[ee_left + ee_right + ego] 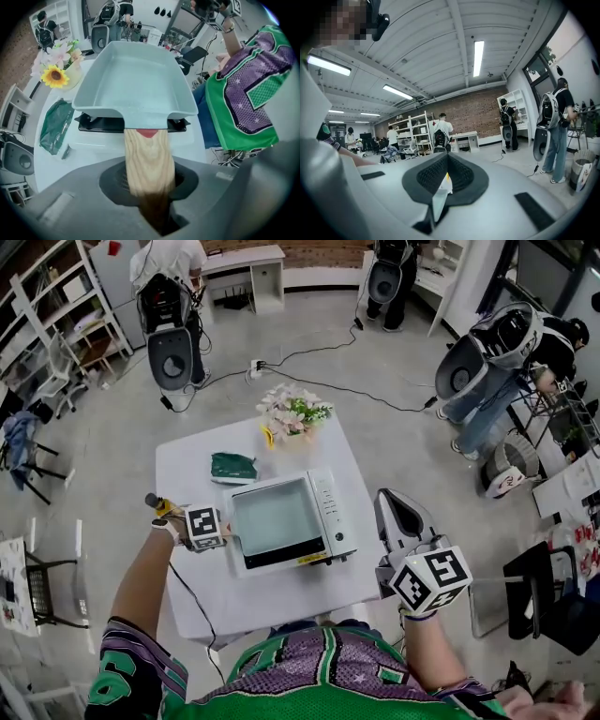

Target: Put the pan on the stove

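One pan (pixel 136 79) on stove (pixel 101 123); handle (pixel 147 154) between jaws of left gripper (pixel 150 177)

The pan (pixel 277 517) sits on the stove (pixel 335 512), left gripper (pixel 223 538) at its left edge. Flowers (pixel 292 412) and a green bag (pixel 232 467) lie behind. The right gripper (pixel 394 507) is off the table (pixel 187 479).

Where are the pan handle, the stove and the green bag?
pan handle (pixel 149 161), left gripper view, middle of the wooden grip.
stove (pixel 328 507), head view, its white control panel.
green bag (pixel 232 466), head view, centre of the bag.
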{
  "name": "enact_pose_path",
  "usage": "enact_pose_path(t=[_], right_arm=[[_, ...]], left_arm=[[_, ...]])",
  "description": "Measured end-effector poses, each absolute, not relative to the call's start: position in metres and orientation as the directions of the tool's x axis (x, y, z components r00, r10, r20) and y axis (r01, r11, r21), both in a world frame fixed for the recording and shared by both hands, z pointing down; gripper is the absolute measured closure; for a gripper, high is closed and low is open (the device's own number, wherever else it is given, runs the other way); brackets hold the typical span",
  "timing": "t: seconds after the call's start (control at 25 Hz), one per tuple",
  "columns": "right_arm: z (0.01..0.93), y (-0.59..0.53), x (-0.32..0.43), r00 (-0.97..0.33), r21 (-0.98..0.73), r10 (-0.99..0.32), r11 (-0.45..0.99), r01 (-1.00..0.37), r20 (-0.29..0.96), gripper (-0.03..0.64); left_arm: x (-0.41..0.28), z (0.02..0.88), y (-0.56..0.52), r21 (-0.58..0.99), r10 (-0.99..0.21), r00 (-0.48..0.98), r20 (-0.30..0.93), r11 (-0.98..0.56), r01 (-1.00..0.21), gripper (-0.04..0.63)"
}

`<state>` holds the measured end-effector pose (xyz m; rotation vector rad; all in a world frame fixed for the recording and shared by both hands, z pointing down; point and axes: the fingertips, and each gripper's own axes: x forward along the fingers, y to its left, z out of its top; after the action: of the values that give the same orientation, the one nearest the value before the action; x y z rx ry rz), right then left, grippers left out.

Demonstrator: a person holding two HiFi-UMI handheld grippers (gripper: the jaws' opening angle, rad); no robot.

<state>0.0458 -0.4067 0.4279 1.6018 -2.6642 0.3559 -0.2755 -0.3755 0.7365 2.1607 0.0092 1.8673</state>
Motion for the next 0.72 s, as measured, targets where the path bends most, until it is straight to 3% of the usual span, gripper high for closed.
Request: enact_pose_path(t=[0.52,0.72], right_arm=[[0.428,-0.404,0.048,-0.475,-0.188,-0.870,0.448,-0.874,0.131,0.614],[0.428,-0.401,0.045,-0.486,-0.190,-0.864,0.459,-0.868,0.132,0.614]], left_arm=[[-0.265,0.723,-0.378,0.218,0.172,0.222,0.960,-0.954,-0.204,0.373],[-0.268,0.714,-0.383,0.171,0.125,0.212,0.969,-0.962,-0.214,0.367]])
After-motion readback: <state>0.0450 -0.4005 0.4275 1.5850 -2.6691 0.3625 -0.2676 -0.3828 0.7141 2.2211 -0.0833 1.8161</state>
